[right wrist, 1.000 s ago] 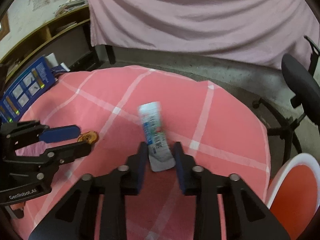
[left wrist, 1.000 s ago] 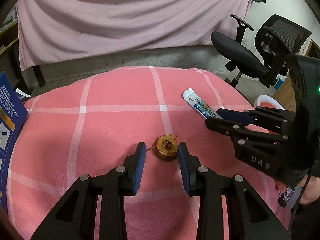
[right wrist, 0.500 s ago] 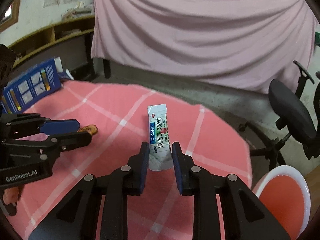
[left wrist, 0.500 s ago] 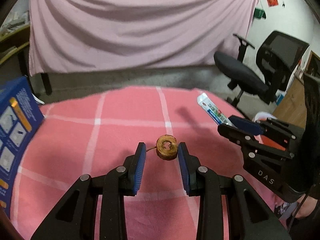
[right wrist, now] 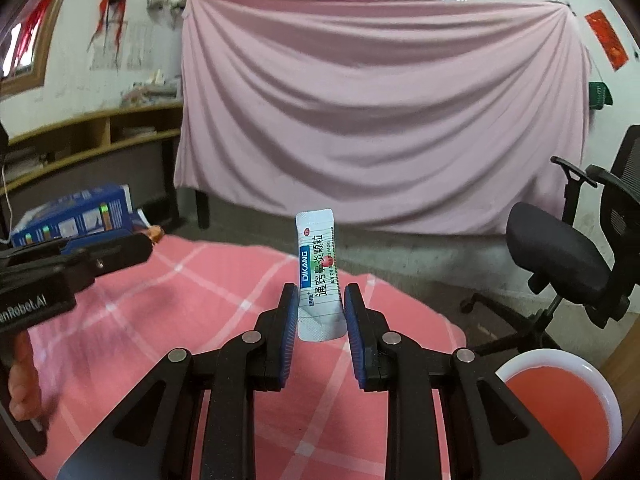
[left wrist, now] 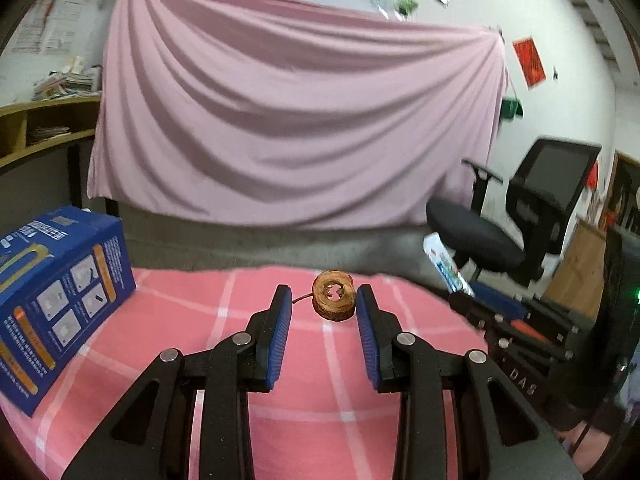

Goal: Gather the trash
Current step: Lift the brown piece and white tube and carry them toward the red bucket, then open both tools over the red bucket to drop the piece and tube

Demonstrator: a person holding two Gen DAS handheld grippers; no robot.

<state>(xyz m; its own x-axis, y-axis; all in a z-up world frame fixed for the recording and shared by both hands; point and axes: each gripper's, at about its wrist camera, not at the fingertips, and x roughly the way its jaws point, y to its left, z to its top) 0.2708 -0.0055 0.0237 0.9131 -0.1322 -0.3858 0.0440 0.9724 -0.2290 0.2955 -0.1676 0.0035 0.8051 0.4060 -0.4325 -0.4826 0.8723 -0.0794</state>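
Both pieces are lifted clear of the table (left wrist: 168, 360): the left gripper (left wrist: 323, 316) clamps a dried brown fruit ring (left wrist: 334, 297), the right gripper (right wrist: 320, 314) pinches a white sachet (right wrist: 318, 272). Next comes carrying them to the red bin (right wrist: 560, 400) beside the table's right edge; the blue box (left wrist: 60, 292) stands clear at the left

Pink checked tablecloth (left wrist: 192, 320) covers the table; a blue box (left wrist: 60, 296) sits on it

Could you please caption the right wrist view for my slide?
Right hand-held gripper holds a sachet upright above the pink checked cloth, white bin at lower right.
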